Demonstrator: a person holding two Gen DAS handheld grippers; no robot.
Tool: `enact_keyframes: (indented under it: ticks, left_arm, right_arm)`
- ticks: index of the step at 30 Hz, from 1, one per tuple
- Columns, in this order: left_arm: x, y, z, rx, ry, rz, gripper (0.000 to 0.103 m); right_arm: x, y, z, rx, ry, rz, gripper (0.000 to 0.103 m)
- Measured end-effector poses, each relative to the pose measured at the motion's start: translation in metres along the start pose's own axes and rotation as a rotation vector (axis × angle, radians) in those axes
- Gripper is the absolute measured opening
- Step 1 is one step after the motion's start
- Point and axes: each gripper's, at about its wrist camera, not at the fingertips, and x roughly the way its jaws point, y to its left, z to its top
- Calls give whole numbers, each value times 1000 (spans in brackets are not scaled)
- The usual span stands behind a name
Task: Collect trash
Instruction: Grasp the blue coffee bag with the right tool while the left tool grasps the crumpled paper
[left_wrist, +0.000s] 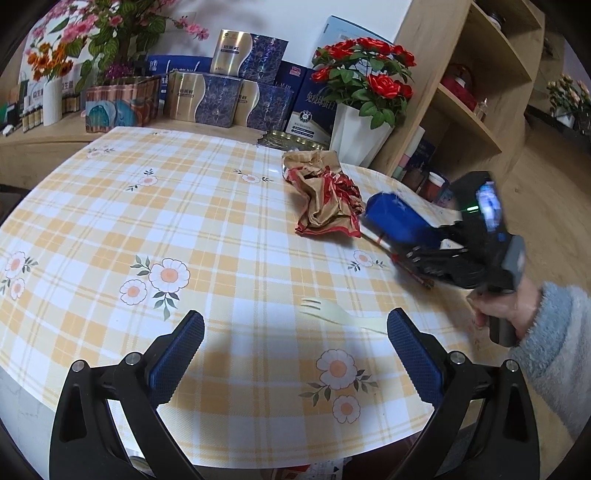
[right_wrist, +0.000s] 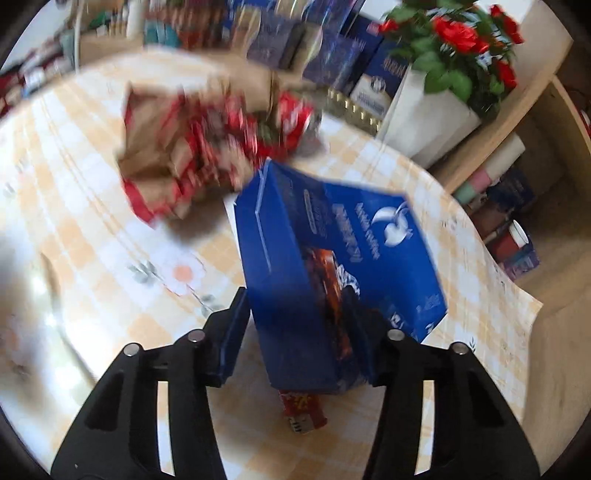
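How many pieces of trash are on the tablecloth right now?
3: a crumpled paper bag mid-table, a blue carton between the right gripper pads, a plastic fork near the front edge. More may be hidden.

A crumpled brown-and-red paper bag (left_wrist: 325, 195) lay on the desk (left_wrist: 207, 229). Just beside it, a blue carton (right_wrist: 332, 273) stood tilted, over a small red packet (right_wrist: 303, 411). A pale plastic fork (left_wrist: 340, 315) lay flat nearer the desk's edge.
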Motion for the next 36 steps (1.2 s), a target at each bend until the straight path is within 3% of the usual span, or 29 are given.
enact_keyframes:
  ticks: [2,6,13,17,26,31,36]
  left_arm:
    - [2,4,4,-15,1,-4,97]
    - [9,3,16,-17,4,-9,97]
    - [28,-6,39,-13,20,-37,97]
    - [37,-12,48,-9,30,-47,97]
    - [73,-12,72,-158,106,-153,93]
    - [103,-9,89,-188,136,-137,79]
    - [133,-6,109,-189,126,-93,74]
  right_arm:
    - [-25,-13,5,50,-65,4,41]
    - [-62,-52,4,192,-141,45,41]
    - [-72,-129,-34,567,-101,196,41]
    - [-76,-152,-59,684,-119,221,41]
    - [-73,-162,-79,669,-150,94,41]
    - [-86,-172,-89,735,-230,103,41]
    - [-105,-176,-89,734,-285,112,41]
